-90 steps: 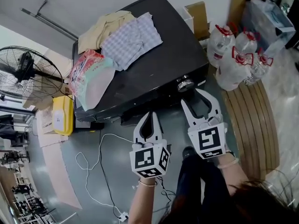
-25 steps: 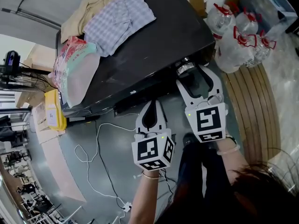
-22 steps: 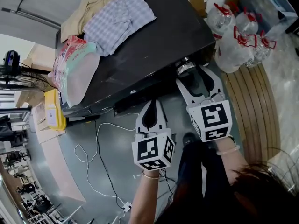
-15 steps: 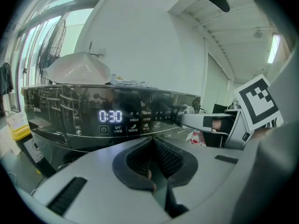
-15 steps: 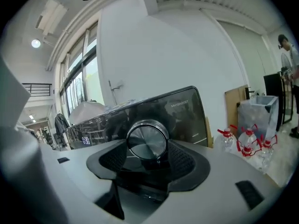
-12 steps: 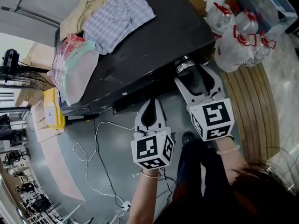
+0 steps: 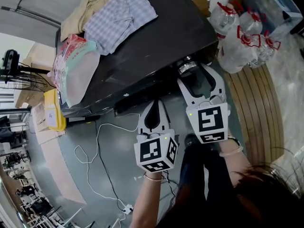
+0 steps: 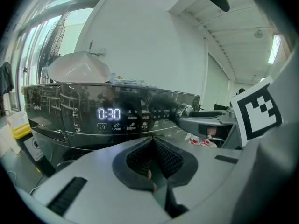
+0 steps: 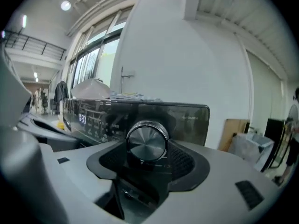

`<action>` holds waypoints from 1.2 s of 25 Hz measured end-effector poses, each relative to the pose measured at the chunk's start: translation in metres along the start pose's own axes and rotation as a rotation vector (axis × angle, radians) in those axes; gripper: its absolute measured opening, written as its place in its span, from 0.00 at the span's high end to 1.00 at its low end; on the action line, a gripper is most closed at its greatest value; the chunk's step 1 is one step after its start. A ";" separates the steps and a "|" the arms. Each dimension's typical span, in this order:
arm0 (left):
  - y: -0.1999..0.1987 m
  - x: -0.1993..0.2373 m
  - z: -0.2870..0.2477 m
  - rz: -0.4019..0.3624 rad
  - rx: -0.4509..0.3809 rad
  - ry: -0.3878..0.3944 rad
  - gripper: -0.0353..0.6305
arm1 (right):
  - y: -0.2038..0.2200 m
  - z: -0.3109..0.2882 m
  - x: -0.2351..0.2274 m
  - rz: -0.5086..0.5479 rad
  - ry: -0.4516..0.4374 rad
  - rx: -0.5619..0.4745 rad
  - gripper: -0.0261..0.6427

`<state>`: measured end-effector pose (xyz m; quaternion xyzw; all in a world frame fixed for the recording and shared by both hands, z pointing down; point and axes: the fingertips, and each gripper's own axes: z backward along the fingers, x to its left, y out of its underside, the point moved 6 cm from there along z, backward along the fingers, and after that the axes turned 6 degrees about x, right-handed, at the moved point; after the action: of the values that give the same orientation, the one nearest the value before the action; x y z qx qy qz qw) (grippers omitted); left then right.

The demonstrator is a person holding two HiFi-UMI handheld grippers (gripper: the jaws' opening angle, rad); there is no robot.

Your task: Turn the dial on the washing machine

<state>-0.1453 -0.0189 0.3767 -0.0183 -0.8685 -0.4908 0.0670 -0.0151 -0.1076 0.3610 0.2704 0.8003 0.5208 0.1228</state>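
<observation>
Pinching the washing machine's (image 7: 156, 42) dial (image 9: 147, 142), seemingly, right tongs (image 7: 194, 74) sit near water bottles (image 7: 237, 42); left tongs (image 7: 153, 104) pressed together.

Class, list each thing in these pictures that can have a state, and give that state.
dial, clamped between the right gripper's pads
right gripper, shut on the dial
left gripper, shut, holding nothing
display, lit, showing 0:30
washing machine, switched on, clothes lying on top

The washing machine (image 8: 56, 107) is showing "0:30" in lit white digits (image 8: 110, 114) near the middle of its dark front panel (image 8: 154, 104), the small labels (image 8: 140, 120) beside them reading too tiny.
</observation>
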 end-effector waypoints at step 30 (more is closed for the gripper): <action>0.015 0.002 0.008 0.029 0.018 -0.038 0.92 | -0.005 -0.001 0.006 0.225 0.084 -0.021 0.52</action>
<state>-0.1467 -0.0049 0.3858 -0.0396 -0.8737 -0.4814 0.0576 -0.0219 -0.1062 0.3573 0.3352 0.7639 0.5505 0.0327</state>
